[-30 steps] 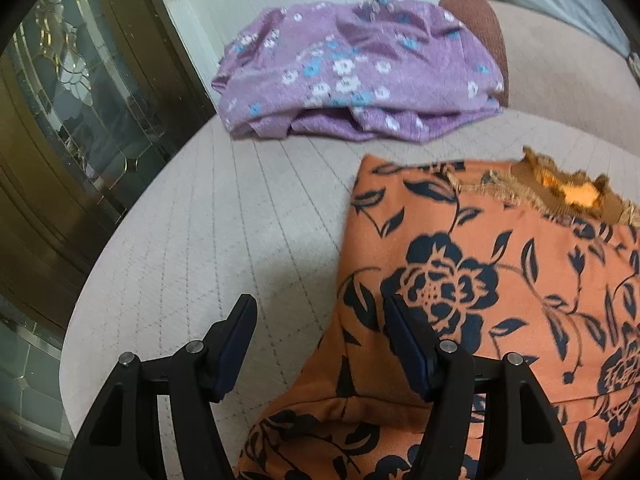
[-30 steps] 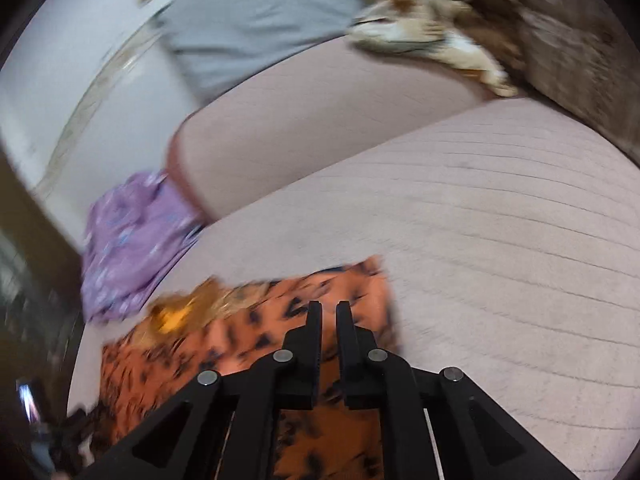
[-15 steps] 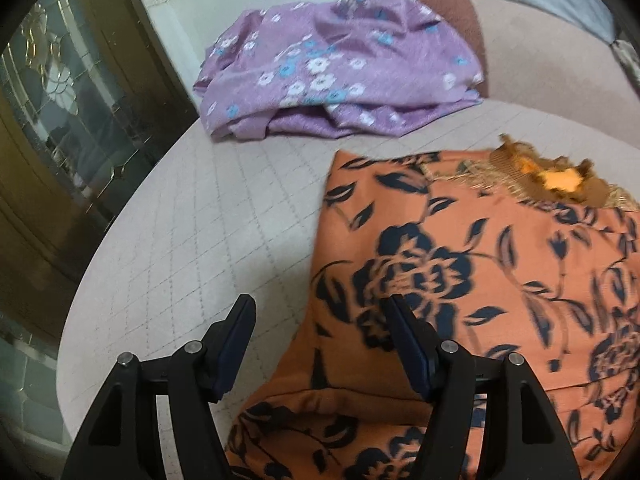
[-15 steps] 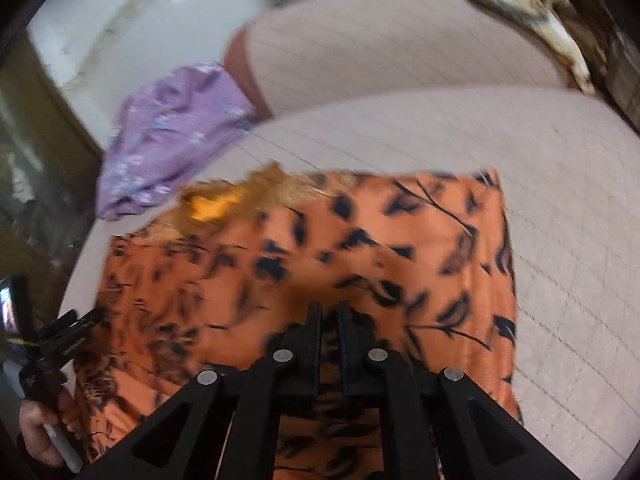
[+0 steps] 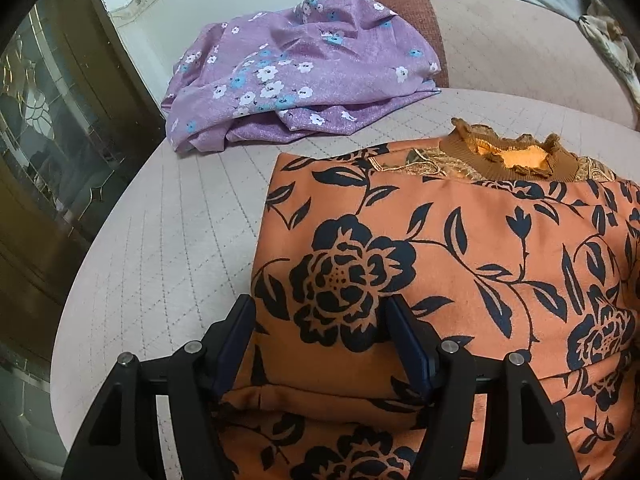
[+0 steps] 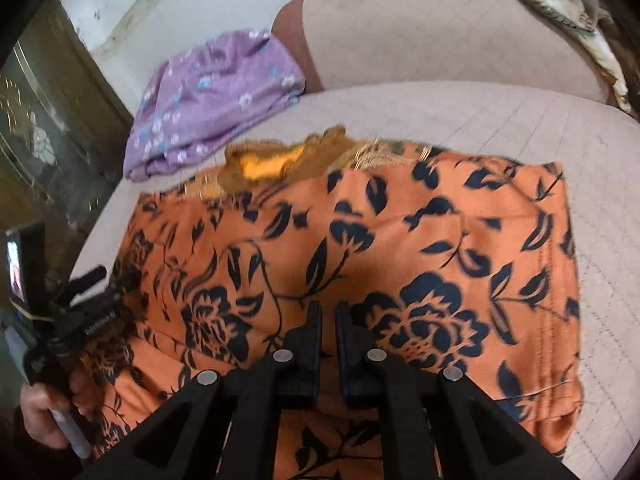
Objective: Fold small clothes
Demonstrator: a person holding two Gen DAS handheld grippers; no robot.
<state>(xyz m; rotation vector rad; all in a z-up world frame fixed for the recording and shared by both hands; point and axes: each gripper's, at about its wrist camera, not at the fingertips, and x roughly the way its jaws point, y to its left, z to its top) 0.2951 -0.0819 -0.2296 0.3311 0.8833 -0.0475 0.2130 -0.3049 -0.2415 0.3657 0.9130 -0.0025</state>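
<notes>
On the quilted sofa seat [image 5: 168,248], the orange floral garment [image 5: 460,264] lies folded into a flat rectangle, collar exposed; further folds likely remain. Left gripper [image 5: 322,344] is spread apart over its near edge. Right gripper [image 6: 328,320] is nearly together; whether it pinches fabric cannot be told. A purple garment [image 5: 296,72] waits unfolded.

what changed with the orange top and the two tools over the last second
The right tool swung from the bare cushion beyond the orange top back over its middle, jaws staying nearly shut. The left tool edged right, so its open jaws now straddle the top's folded corner. Neither took hold or let go. The purple cloth stayed put.
</notes>
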